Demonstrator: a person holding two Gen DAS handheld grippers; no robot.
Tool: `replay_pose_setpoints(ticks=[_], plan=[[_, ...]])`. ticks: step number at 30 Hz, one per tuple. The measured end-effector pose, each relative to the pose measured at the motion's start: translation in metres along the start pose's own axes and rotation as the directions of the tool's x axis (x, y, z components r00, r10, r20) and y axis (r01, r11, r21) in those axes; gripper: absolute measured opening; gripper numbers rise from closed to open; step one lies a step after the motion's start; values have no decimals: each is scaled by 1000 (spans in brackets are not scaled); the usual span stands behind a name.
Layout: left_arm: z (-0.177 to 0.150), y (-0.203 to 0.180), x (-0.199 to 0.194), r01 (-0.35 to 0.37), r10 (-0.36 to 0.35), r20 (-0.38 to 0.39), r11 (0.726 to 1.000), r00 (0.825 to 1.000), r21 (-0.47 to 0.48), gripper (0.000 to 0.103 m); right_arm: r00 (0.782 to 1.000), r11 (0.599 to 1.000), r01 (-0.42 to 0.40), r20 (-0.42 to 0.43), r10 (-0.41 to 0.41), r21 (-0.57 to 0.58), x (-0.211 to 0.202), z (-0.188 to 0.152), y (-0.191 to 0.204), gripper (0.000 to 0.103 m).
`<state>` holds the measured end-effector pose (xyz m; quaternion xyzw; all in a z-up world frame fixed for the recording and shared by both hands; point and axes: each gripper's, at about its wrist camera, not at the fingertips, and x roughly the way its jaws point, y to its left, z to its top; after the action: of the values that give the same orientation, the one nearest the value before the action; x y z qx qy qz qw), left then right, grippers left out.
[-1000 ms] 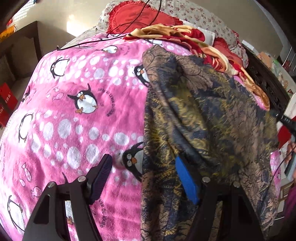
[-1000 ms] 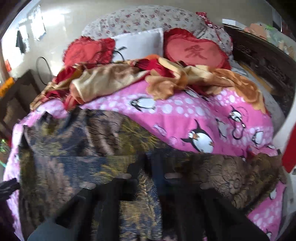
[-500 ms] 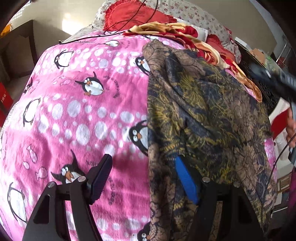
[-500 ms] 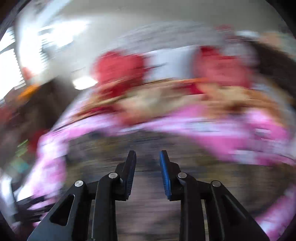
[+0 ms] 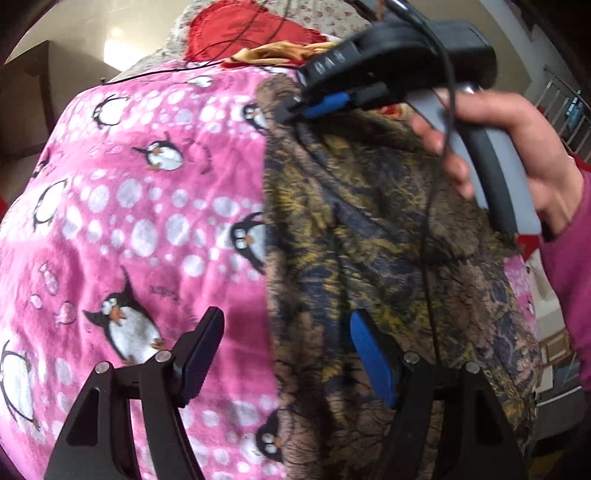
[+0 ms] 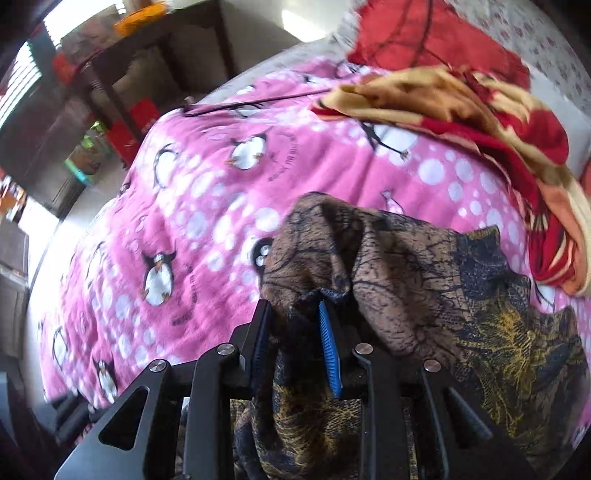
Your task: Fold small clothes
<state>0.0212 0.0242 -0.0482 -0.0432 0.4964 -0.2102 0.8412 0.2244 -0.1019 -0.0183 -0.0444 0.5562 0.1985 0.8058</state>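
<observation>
A dark brown, navy and mustard patterned garment (image 5: 388, 240) lies spread on the pink penguin blanket (image 5: 147, 206). My left gripper (image 5: 284, 354) is open, low over the garment's near left edge; its blue-padded finger rests on the cloth. My right gripper (image 6: 295, 332) is shut on the garment's far corner (image 6: 325, 251), with cloth bunched between the jaws. In the left wrist view the right gripper (image 5: 295, 107) shows at the garment's far top corner, held by a hand (image 5: 509, 147).
A crumpled red and tan cloth (image 6: 480, 110) lies past the garment near red pillows (image 5: 240, 29). A thin black cable (image 6: 258, 103) crosses the far blanket. Dark wooden furniture (image 6: 110, 74) stands beside the bed at left.
My right gripper swung from the garment's near right side to its far corner and shut on it. My left gripper stayed open, shifting slightly along the near edge.
</observation>
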Motion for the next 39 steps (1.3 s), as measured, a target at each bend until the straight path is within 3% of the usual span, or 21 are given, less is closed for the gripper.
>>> replay_pose_setpoints(ticks=[5,7,9,11,12,13,15,18,21,23,27,30,32,36,39], plan=[[4,-13,10,16,-16,-4,1000,1000,22,74,997,1000,21,78,-20,-9,-22,-2,-2,34],[6,-16,18,9,-9,-16,1000,1000,18,74,999,999,26,39,-25,-24,-13,-4,-2,45],[8,-16,23,3,-3,-21,1000,1000,12,74,1000,1000,10,-28,-11,-19,3,-4,-4,45],[11,-16,23,9,-9,-18,1000,1000,8,74,999,1000,-26,-21,26,8,9,-5,-7,41],[11,-15,22,9,-9,-15,1000,1000,6,74,999,998,-54,-7,54,12,7,-3,-8,25],[12,-13,21,6,-6,-15,1000,1000,5,74,996,996,-94,14,93,7,2,-2,-7,17],[14,-4,19,1,-1,-15,1000,1000,-1,74,978,980,-198,64,199,-25,-12,0,-1,13],[19,8,15,-11,11,-6,1000,1000,-27,74,959,962,-262,91,268,-80,-23,7,14,13],[26,20,13,-23,24,2,998,1000,-64,74,902,911,-411,124,413,-48,-21,17,12,12],[31,28,14,-23,23,2,996,1000,-86,74,885,891,-453,120,450,-3,-3,23,10,12],[39,31,16,-49,48,-11,996,999,-78,74,906,903,-420,107,411,87,21,16,-4,15],[45,28,14,-72,72,-7,996,997,-59,74,904,904,-415,155,397,102,-4,4,-11,23],[46,32,10,-76,76,-3,995,997,-70,74,910,926,-376,204,361,40,-42,-14,-11,28],[49,51,-4,-79,81,15,992,997,-100,74,906,922,-386,178,385,-30,-87,-67,-5,28],[42,62,-18,-121,124,23,987,992,-109,74,892,901,-433,137,430,-8,-88,-108,2,28]])
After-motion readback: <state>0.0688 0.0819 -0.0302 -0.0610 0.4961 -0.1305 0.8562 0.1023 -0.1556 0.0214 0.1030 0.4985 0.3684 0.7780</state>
